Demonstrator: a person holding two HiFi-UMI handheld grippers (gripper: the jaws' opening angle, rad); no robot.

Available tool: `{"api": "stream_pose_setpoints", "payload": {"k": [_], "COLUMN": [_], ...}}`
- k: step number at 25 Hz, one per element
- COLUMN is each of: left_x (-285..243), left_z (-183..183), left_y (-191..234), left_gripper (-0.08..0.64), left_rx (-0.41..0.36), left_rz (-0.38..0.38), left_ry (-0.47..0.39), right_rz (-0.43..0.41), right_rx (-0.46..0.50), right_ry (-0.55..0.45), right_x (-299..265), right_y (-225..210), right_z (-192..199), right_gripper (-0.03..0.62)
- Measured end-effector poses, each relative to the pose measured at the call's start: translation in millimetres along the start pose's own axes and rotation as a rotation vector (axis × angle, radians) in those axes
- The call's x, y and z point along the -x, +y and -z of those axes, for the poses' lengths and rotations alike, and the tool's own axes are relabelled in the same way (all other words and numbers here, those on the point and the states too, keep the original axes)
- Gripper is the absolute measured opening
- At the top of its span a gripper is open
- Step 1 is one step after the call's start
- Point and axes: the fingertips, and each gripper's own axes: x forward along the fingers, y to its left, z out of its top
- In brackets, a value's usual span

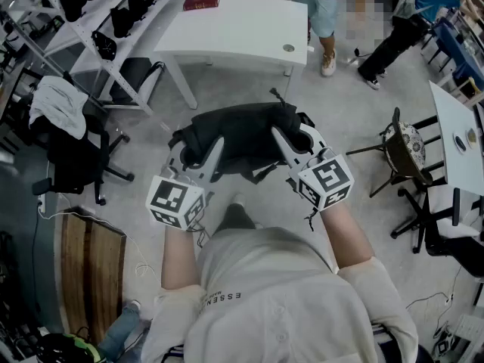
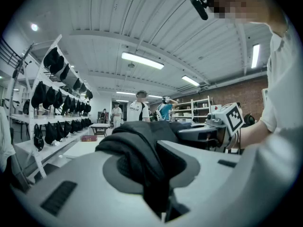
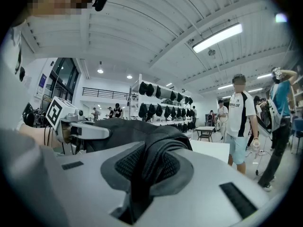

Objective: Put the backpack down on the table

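Observation:
A black backpack point(image 1: 243, 136) hangs in the air between my two grippers, in front of the white table point(image 1: 249, 29). My left gripper point(image 1: 198, 157) is shut on a fold of the backpack's left side point(image 2: 142, 150). My right gripper point(image 1: 296, 144) is shut on a strap or fold at its right side point(image 3: 156, 162). Both grippers point roughly level toward the table. In the left gripper view the right gripper point(image 2: 208, 131) shows beyond the backpack; in the right gripper view the left gripper point(image 3: 80, 129) shows at the left.
A dark red book point(image 1: 201, 1) and a small round thing point(image 1: 288, 48) lie on the table. A rack of black bags point(image 1: 113, 13) stands at the left, an office chair point(image 1: 64, 153) with a white cloth below it. Chairs point(image 1: 404, 153) stand right. People point(image 1: 325, 21) stand behind the table.

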Motion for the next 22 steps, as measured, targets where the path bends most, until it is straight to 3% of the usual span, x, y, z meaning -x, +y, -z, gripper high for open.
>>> {"api": "stream_pose_setpoints", "payload": {"k": [13,22], "left_x": [1.8,-25.8], "left_z": [10.8,22.8], "left_y": [8.7,56.7], "left_gripper": [0.086,0.086], "left_rx": [0.011,0.036], "left_rz": [-0.005,-0.013], "left_ry": [0.016,0.031], "right_rz": [-0.004,-0.003], "right_rx": [-0.024,-0.043], "right_ry": [0.024,0.059], "right_x": [-10.1,-63.5], "right_y": [4.6,-14.1], "right_z": [9.8,19.1], "right_gripper": [0.058,0.058]}}
